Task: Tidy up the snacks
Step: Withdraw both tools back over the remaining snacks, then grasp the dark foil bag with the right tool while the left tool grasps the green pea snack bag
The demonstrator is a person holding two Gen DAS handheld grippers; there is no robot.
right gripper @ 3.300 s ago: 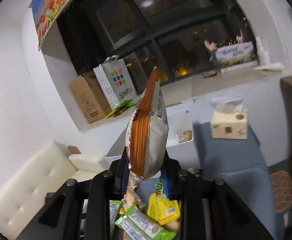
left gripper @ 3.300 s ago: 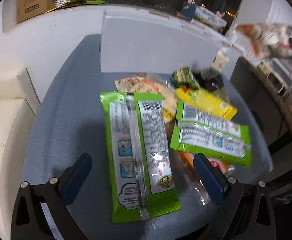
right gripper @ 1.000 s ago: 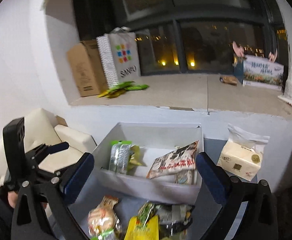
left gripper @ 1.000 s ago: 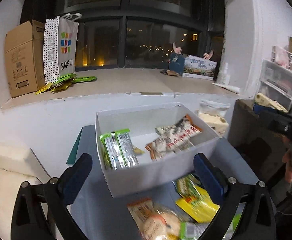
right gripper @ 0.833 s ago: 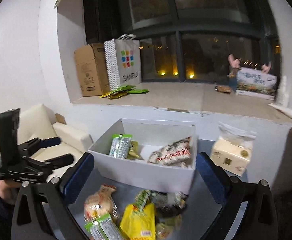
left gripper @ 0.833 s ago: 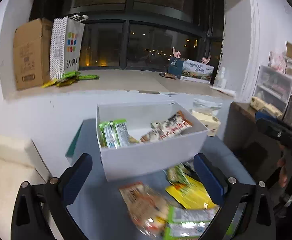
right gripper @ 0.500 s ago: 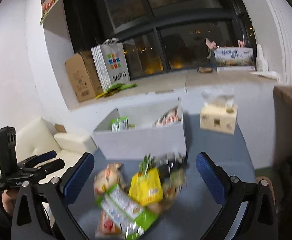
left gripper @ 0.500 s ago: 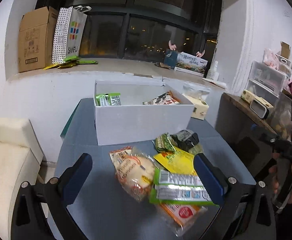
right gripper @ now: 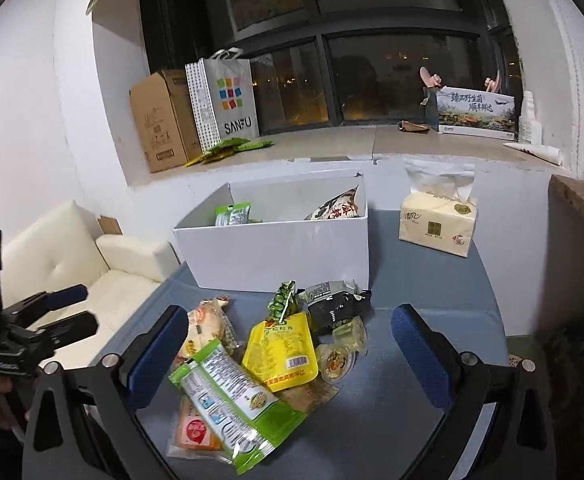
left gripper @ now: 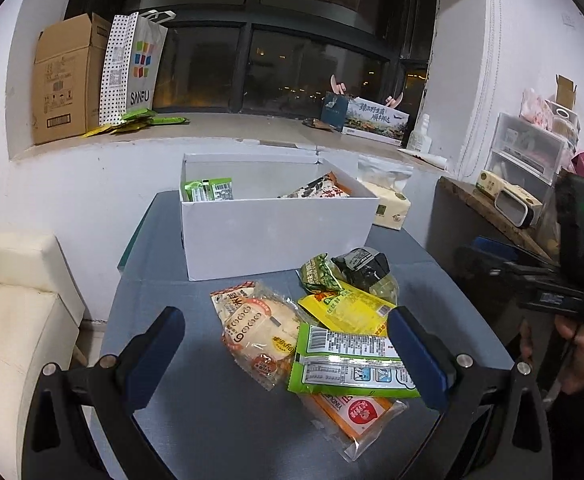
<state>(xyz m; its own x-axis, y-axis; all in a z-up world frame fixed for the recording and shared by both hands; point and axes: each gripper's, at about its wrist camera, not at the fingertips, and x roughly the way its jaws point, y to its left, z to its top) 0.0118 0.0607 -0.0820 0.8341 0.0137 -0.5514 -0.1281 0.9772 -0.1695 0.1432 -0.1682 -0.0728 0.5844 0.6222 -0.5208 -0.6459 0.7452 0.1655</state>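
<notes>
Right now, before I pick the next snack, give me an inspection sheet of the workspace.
Surface: blue-grey table, bare at its near left.
Job's things: white box at the back, holding a green packet and a brown-white bag. Loose pile in front: long green packet, yellow pouch, rice cracker bag, orange packet, black packet.
Clutter: tissue pack right of the box.
Grippers: left gripper and right gripper both open, empty, above the pile.
Cables: nothing seen.
Surroundings: sofa; cardboard box and SANFU bag on the sill.
</notes>
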